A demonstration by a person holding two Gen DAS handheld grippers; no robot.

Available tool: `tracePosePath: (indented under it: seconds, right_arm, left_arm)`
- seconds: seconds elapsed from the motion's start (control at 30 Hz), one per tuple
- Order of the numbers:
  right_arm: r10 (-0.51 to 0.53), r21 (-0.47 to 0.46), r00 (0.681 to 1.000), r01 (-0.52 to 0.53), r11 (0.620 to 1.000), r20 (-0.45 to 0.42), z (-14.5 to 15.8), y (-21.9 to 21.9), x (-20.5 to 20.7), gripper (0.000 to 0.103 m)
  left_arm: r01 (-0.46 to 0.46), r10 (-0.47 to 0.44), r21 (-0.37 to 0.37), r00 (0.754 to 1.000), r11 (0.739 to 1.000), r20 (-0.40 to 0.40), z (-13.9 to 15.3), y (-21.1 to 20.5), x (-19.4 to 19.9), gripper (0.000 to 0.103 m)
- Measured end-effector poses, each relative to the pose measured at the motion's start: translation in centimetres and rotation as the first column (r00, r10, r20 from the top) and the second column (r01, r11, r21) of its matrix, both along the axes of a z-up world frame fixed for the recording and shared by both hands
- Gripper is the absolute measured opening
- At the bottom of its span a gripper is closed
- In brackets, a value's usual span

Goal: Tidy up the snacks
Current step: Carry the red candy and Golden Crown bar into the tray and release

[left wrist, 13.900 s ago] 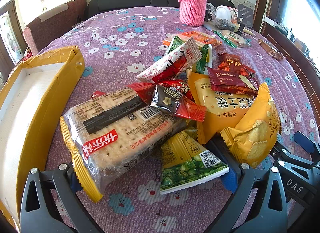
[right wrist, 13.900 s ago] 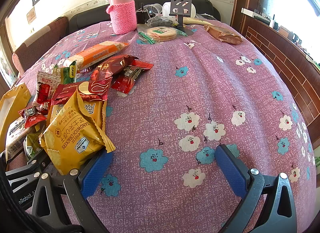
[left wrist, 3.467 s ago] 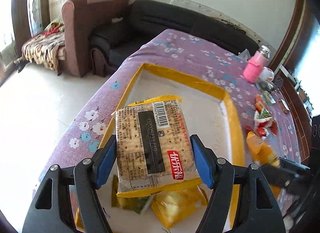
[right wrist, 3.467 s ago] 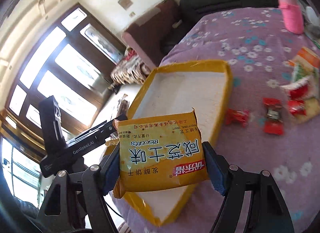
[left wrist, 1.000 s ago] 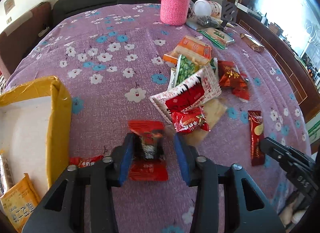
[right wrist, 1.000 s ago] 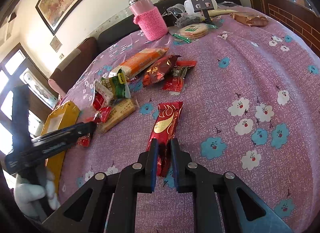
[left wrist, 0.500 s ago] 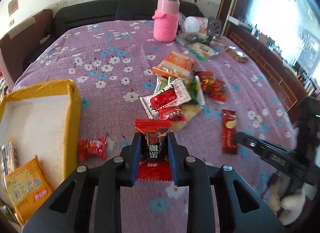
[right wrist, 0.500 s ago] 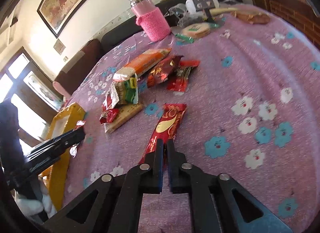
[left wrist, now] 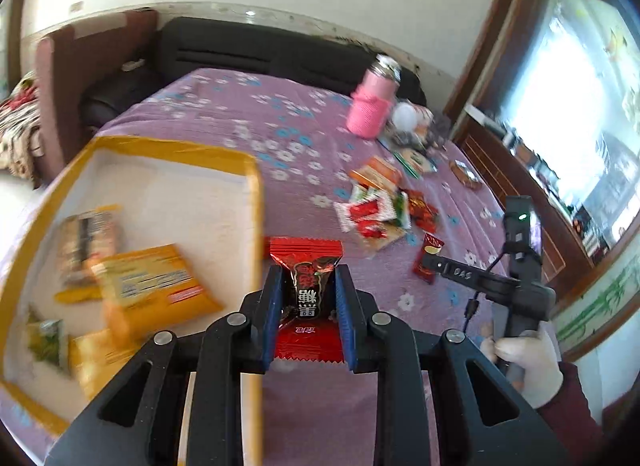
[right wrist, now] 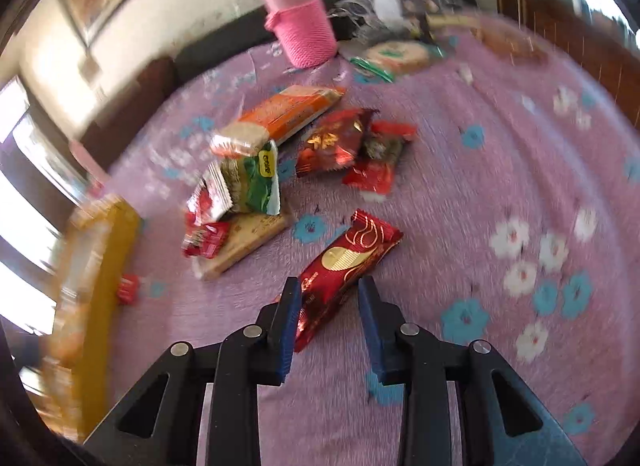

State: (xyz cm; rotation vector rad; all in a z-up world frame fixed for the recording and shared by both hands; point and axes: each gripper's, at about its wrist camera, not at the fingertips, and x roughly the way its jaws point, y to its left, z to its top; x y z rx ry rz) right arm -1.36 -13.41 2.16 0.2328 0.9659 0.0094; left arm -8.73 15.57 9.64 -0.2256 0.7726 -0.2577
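Note:
My left gripper (left wrist: 308, 272) is shut on a red candy packet (left wrist: 306, 254), held in the air just right of the yellow box's rim (left wrist: 252, 193). The box holds a yellow biscuit pack (left wrist: 152, 282) and other blurred packets. My right gripper (right wrist: 329, 284) points down at the purple tablecloth and its jaws are opening. A long dark-red snack bar (right wrist: 352, 254) lies on the cloth between them, and the pads do not press it. More snacks lie in a loose pile (right wrist: 252, 181) beyond the bar.
A pink-sleeved flask (right wrist: 304, 33) and clutter stand at the table's far end. A small red candy (right wrist: 128, 288) lies beside the yellow box (right wrist: 104, 266). A gloved hand (left wrist: 524, 362) holds the right gripper at the table's right side. Sofas stand behind the table.
The left gripper has lifted the red candy packet and swung left to the box's edge. The right gripper's jaws, shut on the red bar before, have parted.

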Motion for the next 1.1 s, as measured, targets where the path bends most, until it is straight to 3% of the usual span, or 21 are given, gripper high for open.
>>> tracePosePath:
  seconds: [0.1,0.2,0.23,0.53,0.63,0.67,0.73,0.83,0.9,1.1]
  right_arm:
    - [0.017,-0.107,1.000,-0.016,0.994,0.006,-0.1,1.7,0.1,0.019]
    - [0.011,-0.092,1.000,-0.010,0.996,0.007,0.2,1.5,-0.7,0.010]
    - [0.003,-0.074,1.000,-0.002,0.997,0.010,0.4,1.3,-1.1,0.001]
    - [-0.013,-0.036,1.000,0.014,0.999,0.028,2.1,0.5,-3.3,0.002]
    - [-0.030,0.000,1.000,0.030,1.000,-0.008,1.9,0.5,-2.1,0.014]
    - [-0.030,-0.006,0.999,0.029,1.000,-0.022,1.7,0.8,-1.4,0.030]
    - [-0.027,-0.063,0.999,0.024,0.998,-0.041,1.0,1.8,-0.2,0.041]
    - [-0.037,-0.163,0.998,0.029,0.986,-0.047,0.1,3.5,1.2,0.041]
    - [-0.028,-0.214,0.999,0.020,0.977,-0.036,-0.1,4.4,1.6,0.031]
    - [-0.025,-0.175,1.000,0.021,0.984,-0.018,-0.1,3.8,0.3,0.027]
  left_arm:
    - [-0.066,0.067,-0.018,0.998,0.998,0.020,0.2,3.3,-1.7,0.023]
    - [-0.131,0.132,-0.029,0.991,0.991,0.020,-0.3,6.3,-3.0,0.023]
    - [-0.145,0.146,-0.038,0.989,0.989,0.015,-0.6,7.1,-3.3,0.023]
    - [-0.218,0.218,-0.116,0.976,0.969,-0.008,-2.4,11.4,-5.0,0.023]
    - [-0.222,0.224,-0.129,0.975,0.966,-0.003,-2.4,11.9,-5.5,0.023]
    - [-0.222,0.224,-0.130,0.975,0.966,-0.002,-2.4,12.0,-5.7,0.023]
    - [-0.227,0.229,-0.124,0.973,0.966,0.004,-2.3,12.3,-6.1,0.023]
    - [-0.243,0.246,-0.110,0.969,0.964,0.010,-2.2,12.7,-6.4,0.023]
    - [-0.254,0.256,-0.111,0.967,0.961,0.007,-2.2,13.2,-6.5,0.023]
    - [-0.257,0.257,-0.115,0.966,0.960,-0.009,-2.9,13.6,-6.1,0.023]
